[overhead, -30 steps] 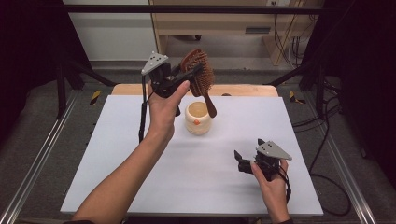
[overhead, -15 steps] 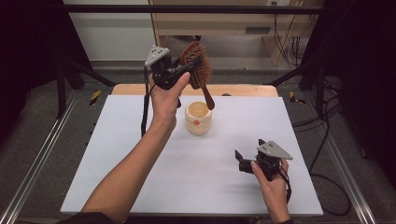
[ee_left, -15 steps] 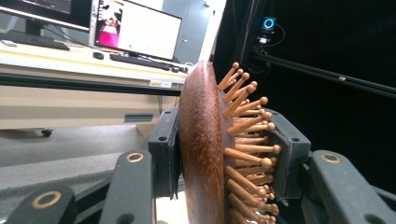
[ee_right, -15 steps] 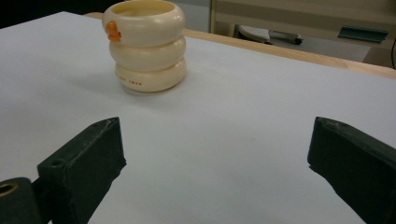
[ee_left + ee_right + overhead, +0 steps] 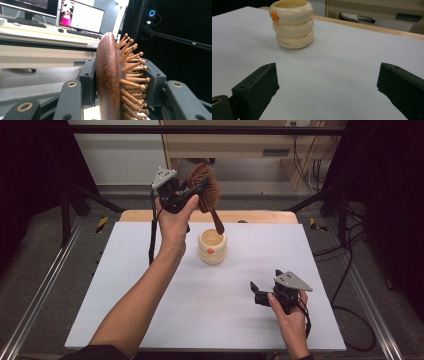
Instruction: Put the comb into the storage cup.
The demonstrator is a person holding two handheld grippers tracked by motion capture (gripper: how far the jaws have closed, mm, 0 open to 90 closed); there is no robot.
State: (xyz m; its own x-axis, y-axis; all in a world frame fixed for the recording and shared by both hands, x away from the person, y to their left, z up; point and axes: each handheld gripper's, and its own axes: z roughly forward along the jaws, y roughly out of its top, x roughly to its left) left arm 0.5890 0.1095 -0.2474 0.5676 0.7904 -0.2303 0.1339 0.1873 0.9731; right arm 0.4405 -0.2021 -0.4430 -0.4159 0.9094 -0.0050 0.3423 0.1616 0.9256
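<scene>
My left gripper point(image 5: 196, 189) is raised over the far part of the table, shut on the head of a brown wooden hairbrush point(image 5: 207, 190). The brush handle point(image 5: 218, 222) slants down, its end just above the far rim of a cream ringed cup point(image 5: 212, 247). In the left gripper view the pads point(image 5: 88, 80) clamp the brush head point(image 5: 107, 82) from both sides, and the bristles point(image 5: 132, 75) point right. My right gripper point(image 5: 256, 293) rests low at the front right, open and holding nothing. In the right gripper view the cup point(image 5: 293, 25) stands ahead to the left of the gripper point(image 5: 327, 82).
A white sheet point(image 5: 125, 285) covers the table, and a wooden edge point(image 5: 260, 216) shows at the back. Metal rails point(image 5: 35, 300) run along both sides, and cables point(image 5: 345, 270) lie on the floor to the right. A desk with monitors point(image 5: 80, 16) stands beyond.
My left hand has carried the brush a little away from the person, toward the far edge; the handle end now hangs above the cup's far rim. The right gripper has stayed still.
</scene>
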